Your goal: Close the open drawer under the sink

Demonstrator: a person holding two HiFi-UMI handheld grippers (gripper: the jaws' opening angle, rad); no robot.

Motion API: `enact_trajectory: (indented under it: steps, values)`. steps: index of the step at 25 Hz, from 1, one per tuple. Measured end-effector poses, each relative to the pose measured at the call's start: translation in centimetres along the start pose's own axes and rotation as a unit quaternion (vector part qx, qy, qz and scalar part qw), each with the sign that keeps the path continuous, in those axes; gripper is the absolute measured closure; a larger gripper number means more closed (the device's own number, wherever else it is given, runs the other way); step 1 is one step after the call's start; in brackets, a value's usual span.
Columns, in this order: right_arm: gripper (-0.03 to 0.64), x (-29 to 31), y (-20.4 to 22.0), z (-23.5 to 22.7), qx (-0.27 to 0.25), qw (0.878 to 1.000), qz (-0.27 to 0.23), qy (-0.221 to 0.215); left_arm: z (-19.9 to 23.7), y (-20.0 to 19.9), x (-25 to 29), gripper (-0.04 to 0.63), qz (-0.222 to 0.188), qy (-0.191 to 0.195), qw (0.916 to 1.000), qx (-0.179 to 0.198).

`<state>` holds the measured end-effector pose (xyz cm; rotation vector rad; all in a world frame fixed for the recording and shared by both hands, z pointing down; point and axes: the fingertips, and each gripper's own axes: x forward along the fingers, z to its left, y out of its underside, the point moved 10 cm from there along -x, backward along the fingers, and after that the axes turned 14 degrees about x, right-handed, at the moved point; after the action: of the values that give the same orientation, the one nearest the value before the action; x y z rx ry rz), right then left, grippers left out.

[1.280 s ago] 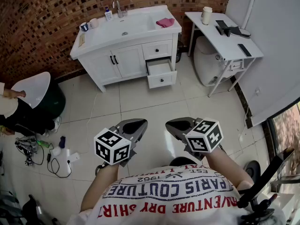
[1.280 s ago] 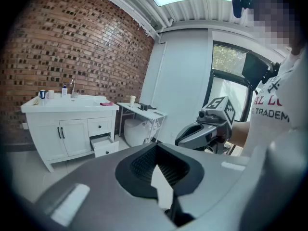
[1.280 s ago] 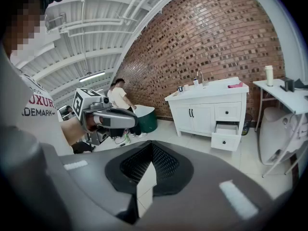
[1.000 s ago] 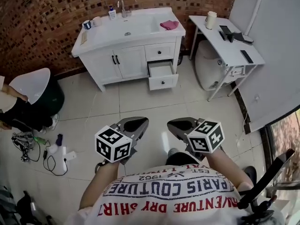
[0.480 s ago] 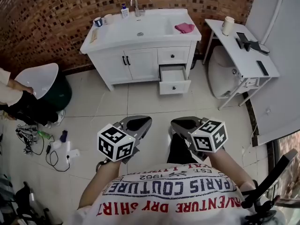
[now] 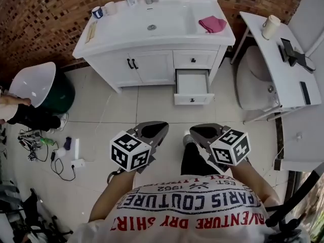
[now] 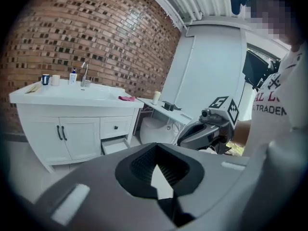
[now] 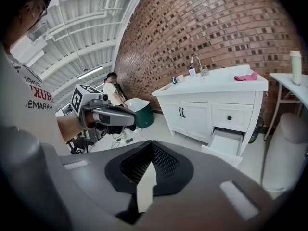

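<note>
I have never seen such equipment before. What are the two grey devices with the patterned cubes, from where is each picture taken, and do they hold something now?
There is no robot: a person holds a gripper in each hand. The left gripper and right gripper each carry a marker cube. One picture comes from a camera on the person's head, looking down; the other two come from cameras riding on the grippers. Both grippers look shut and hold nothing. Ahead stands a white sink cabinet whose lower right drawer is pulled out. A pink cloth lies on its top; a white side table stands beside it.
</note>
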<state>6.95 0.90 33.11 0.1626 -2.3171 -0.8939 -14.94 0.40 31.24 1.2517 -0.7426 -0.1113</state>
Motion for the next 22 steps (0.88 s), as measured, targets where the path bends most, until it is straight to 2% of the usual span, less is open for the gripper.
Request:
enact_trajectory:
  steps: [5,10,15,22]
  values:
    - [0.611,1.5,-7.3,-8.3,0.024,0.999,0.027,-0.01,6.6,-4.4,8.5,0.603,0.024,0.002,0.9997,-0.009]
    - [0.611,2.7,-12.3,-12.5,0.025,0.999,0.019,0.005,10.7,-6.7,12.5,0.603,0.036,0.008,0.9992,-0.014]
    - [0.611,3.9,-13.5,-13.9,0.036,0.999,0.021,0.015,13.2,-6.4,13.7,0.603,0.04,0.014,0.9987,-0.03]
    - [0.611,6.1,-12.2,-16.0,0.075,0.996,0.016,0.052,15.2,-4.1,14.5,0.603,0.052,0.042,0.9964,-0.052]
